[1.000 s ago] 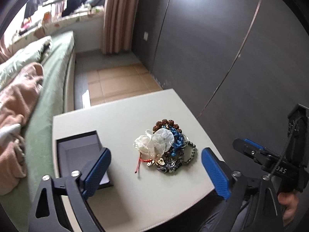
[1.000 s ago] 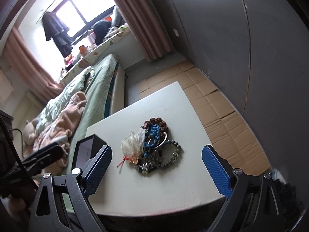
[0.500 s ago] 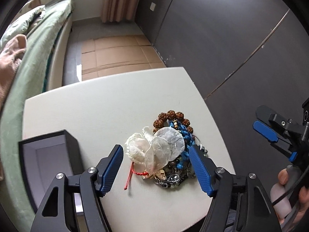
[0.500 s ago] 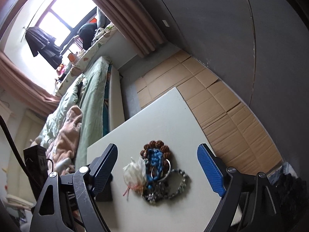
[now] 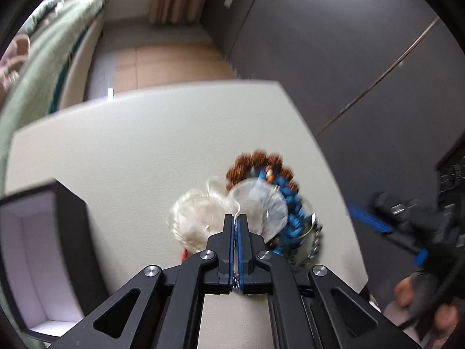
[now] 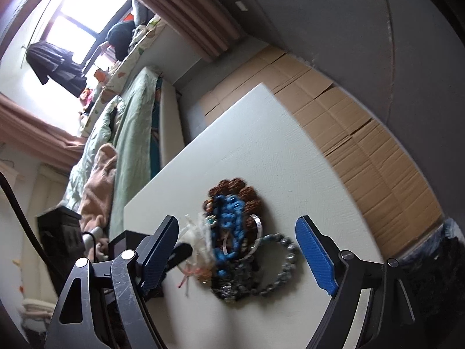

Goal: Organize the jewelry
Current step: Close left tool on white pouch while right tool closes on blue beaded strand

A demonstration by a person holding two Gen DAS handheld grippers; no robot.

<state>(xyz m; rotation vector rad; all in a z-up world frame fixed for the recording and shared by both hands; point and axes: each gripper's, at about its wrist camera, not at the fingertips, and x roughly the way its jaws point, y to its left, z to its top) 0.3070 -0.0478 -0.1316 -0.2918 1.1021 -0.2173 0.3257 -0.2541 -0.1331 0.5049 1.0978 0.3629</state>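
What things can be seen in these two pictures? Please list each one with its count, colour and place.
table: one, cream, under everything
open box: one, dark with pale lining, left edge of table
sheer white pouches: count unclear, on the jewelry pile
brown bead bracelet: one, far end of pile
blue braided cord: one, middle of pile
grey bead bracelet: one, pile's right side
silver bangle: one, beside the cord
red thread: one, pile's near left
bed: one, green cover, left of table
cardboard: tan sheets, floor
left gripper: fingers shut, apparently on pouch fabric
right gripper: fingers open, above pile
hand: one, holding right gripper
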